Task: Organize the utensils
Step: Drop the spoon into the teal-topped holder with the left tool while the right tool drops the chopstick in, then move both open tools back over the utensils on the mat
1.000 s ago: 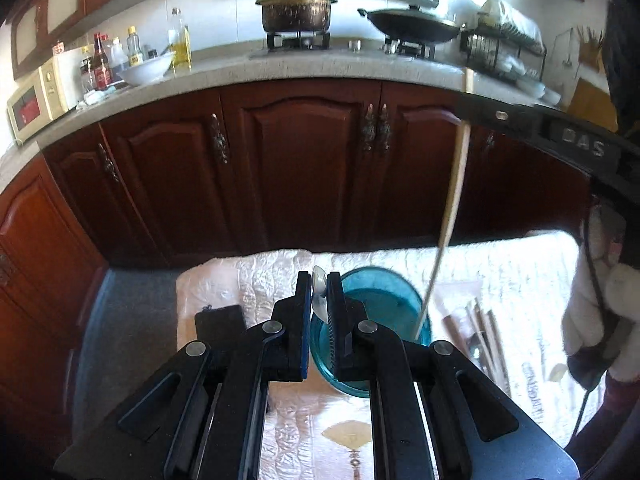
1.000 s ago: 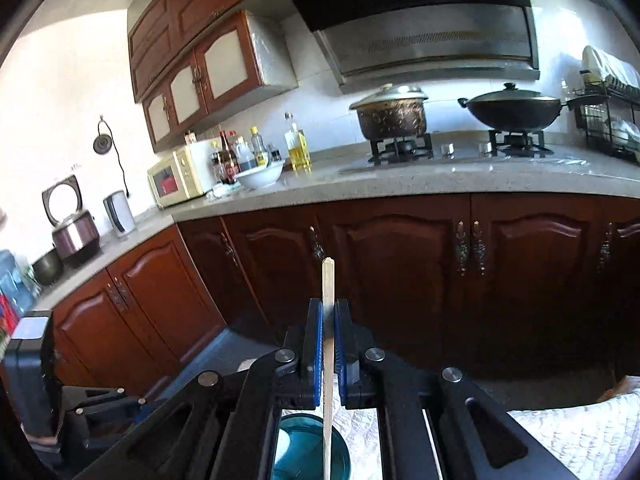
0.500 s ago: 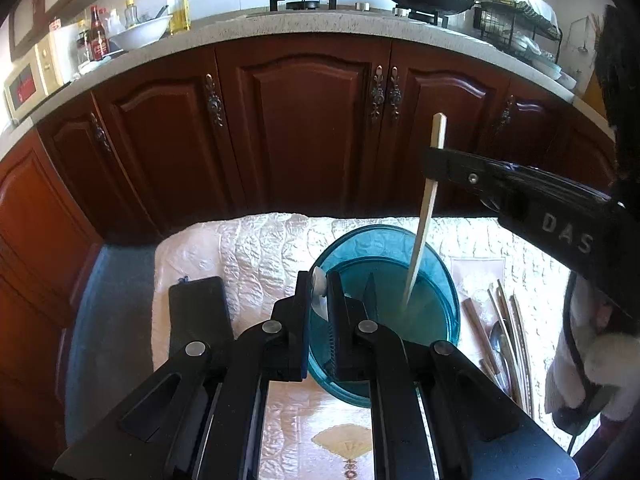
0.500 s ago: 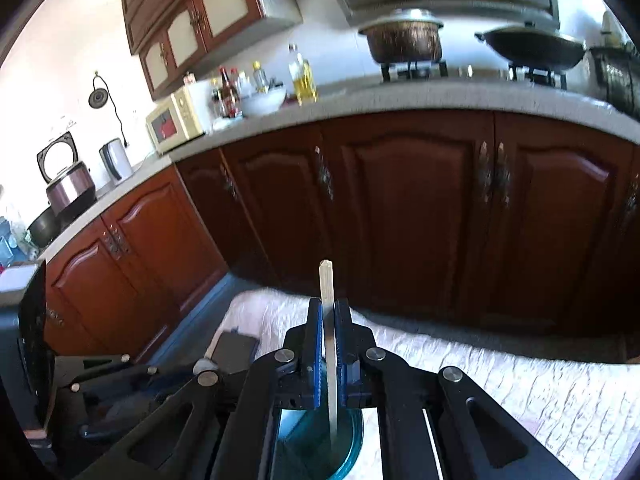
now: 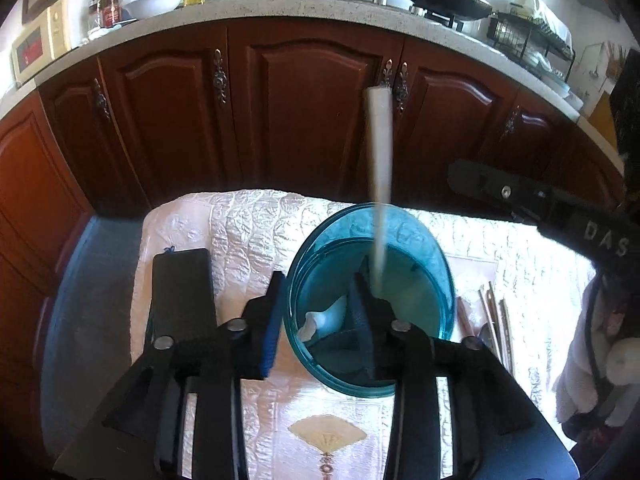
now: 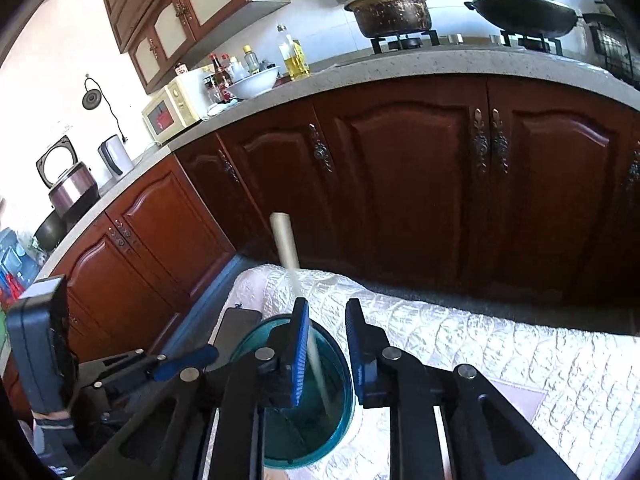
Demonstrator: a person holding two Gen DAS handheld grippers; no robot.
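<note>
A translucent blue cup (image 5: 400, 240) stands on a cream quilted cloth (image 5: 240, 232). My left gripper (image 5: 317, 280) straddles the cup's near rim with its jaws opening. A white spoon (image 5: 324, 318) lies loose inside the cup, free of both pads. A pale wooden chopstick (image 5: 378, 152) stands blurred in the cup, leaning on it. In the right wrist view my right gripper (image 6: 326, 304) hovers over the cup (image 6: 340, 400), jaws opening. The chopstick (image 6: 286, 248) runs between them beside the left pad, which does not press on it.
A flat black object (image 5: 182, 292) lies on the cloth left of the cup. Several chopsticks and utensils (image 5: 492, 320) lie to its right. Dark wooden cabinets (image 5: 312, 112) under a stone counter stand close behind the cloth. A white soft toy (image 5: 600, 360) hangs at the right edge.
Both grippers sank toward the blue cup. The left jaws spread and the white spoon dropped into it. The right jaws parted and the chopstick now tilts loose in the cup.
</note>
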